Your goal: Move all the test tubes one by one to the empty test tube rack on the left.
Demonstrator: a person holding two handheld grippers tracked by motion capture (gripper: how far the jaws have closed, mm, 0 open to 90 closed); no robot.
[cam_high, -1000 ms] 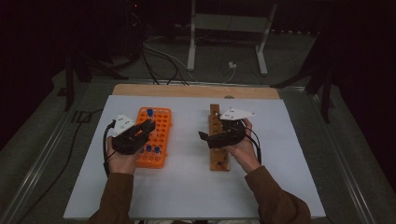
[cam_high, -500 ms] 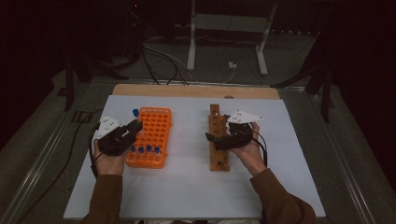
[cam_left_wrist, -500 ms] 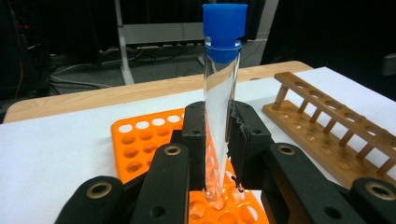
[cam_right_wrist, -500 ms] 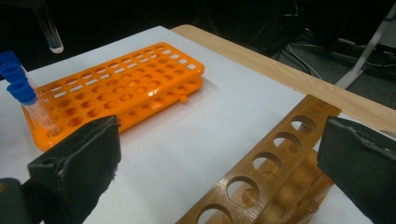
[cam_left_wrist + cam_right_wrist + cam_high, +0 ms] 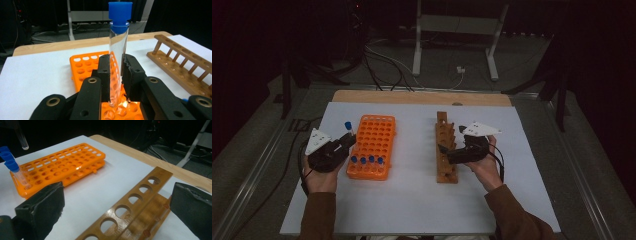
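Left gripper view: tube (image 5: pixel 118 55) upright within gripper (image 5: pixel 117 75).

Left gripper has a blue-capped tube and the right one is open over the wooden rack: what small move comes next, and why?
Probably carry the clear blue-capped test tube across toward the brown wooden rack. The left gripper is shut on it above the orange plastic rack, clear of the holes; the right gripper stands open at the wooden rack, whose visible holes look empty.

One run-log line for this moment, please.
left gripper: shut on clear blue-capped test tube | tube: upright above orange plastic rack | right gripper: open over brown wooden rack
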